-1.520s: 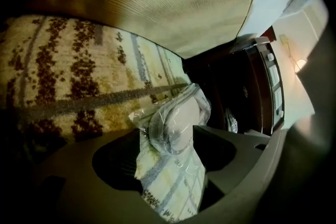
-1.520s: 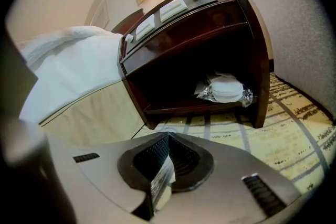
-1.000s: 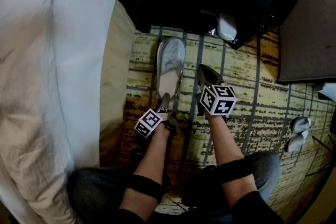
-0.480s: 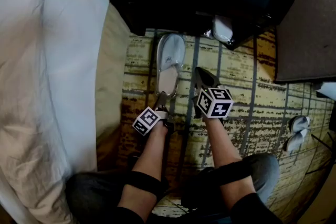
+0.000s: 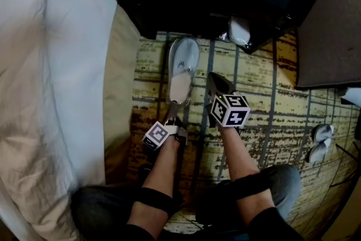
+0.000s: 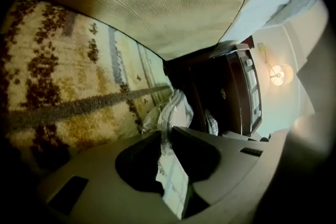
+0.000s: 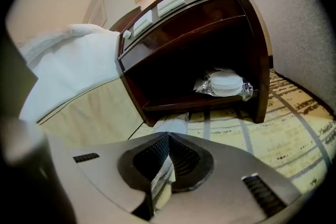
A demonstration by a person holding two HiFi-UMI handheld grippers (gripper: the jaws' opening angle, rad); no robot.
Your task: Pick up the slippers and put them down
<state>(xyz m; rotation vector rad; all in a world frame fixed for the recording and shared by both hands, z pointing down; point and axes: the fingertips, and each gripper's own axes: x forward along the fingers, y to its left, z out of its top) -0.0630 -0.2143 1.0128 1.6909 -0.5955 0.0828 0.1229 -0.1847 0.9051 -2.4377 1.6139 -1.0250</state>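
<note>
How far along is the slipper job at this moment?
Done: nothing yet. The slipper lies on the carpet in front of the nightstand. In hand: the left gripper has just been closing on the slipper's heel end, which sits pinched between its fingers. The right gripper is shut, beside the slipper. Left: lifting the slipper and putting it down.

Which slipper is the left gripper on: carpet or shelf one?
The slipper on the carpet, lying flat before the nightstand. The left gripper has just been closing its jaws on its heel end; the wrapped slipper in the shelf lies apart.
</note>
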